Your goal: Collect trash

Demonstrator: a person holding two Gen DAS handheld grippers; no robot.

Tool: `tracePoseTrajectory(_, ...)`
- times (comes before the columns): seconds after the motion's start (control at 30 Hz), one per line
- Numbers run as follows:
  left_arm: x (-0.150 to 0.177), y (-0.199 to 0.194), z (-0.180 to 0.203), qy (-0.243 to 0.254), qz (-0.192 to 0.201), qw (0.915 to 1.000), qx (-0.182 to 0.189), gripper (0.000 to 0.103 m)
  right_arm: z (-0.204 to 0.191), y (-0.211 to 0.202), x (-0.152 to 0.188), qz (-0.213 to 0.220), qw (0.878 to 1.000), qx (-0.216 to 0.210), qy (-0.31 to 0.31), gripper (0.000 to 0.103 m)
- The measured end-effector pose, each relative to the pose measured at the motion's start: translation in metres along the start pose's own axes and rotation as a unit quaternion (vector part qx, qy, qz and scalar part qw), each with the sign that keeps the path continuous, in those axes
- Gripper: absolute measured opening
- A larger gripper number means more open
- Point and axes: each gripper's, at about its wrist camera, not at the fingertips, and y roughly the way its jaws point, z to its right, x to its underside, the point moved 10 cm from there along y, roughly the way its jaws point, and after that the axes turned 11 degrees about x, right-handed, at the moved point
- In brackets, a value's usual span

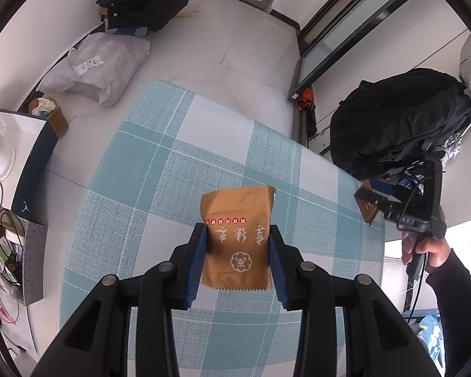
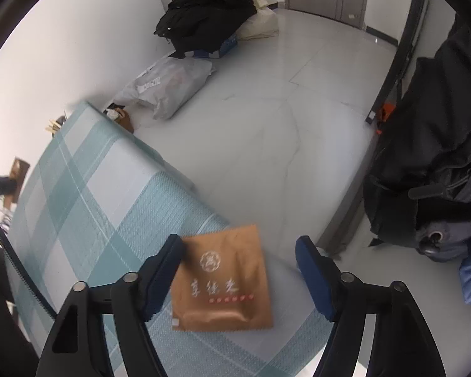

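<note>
Two packets, one for each gripper

Two brown packets are in view. The left gripper (image 1: 238,245) has its blue fingers (image 1: 197,260) closed on the first packet (image 1: 238,235), above the checked counter (image 1: 160,169). The second packet (image 2: 221,278) lies flat at the counter's edge, between the right gripper's (image 2: 240,260) open fingers (image 2: 314,278); the left finger is just beside it, the right one apart.

A brown packet (image 1: 238,238) is showing white and red print; the tablecloth (image 1: 179,169) is showing a teal-and-white check; blue pads (image 2: 314,278) are lining black gripper arms; a black backpack (image 1: 395,122) is sitting nearby
</note>
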Motion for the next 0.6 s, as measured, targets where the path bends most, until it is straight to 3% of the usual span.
tracePoseTrajectory(0.17,-0.001,0.003,0.0,-0.002,-0.005,1.0,0.001,0.033,0.001,-0.006,0.001,0.009,1.0,-0.01,-0.004,0.03)
tracePoseTrajectory(0.23,-0.002,0.005,0.0,-0.003,-0.005,1.0,0.0,0.033,0.0,-0.011,0.001,0.018,1.0,0.006,-0.017,0.022)
tracePoseTrajectory(0.3,-0.002,0.006,0.002,-0.002,-0.006,1.0,0.003,0.033,-0.003,-0.013,0.002,0.018,1.0,-0.001,-0.021,0.001)
tracePoseTrajectory(0.6,0.0,0.004,0.007,0.0,-0.006,0.9999,0.01,0.033,-0.017,-0.042,0.004,0.039,0.999,-0.028,-0.013,0.0)
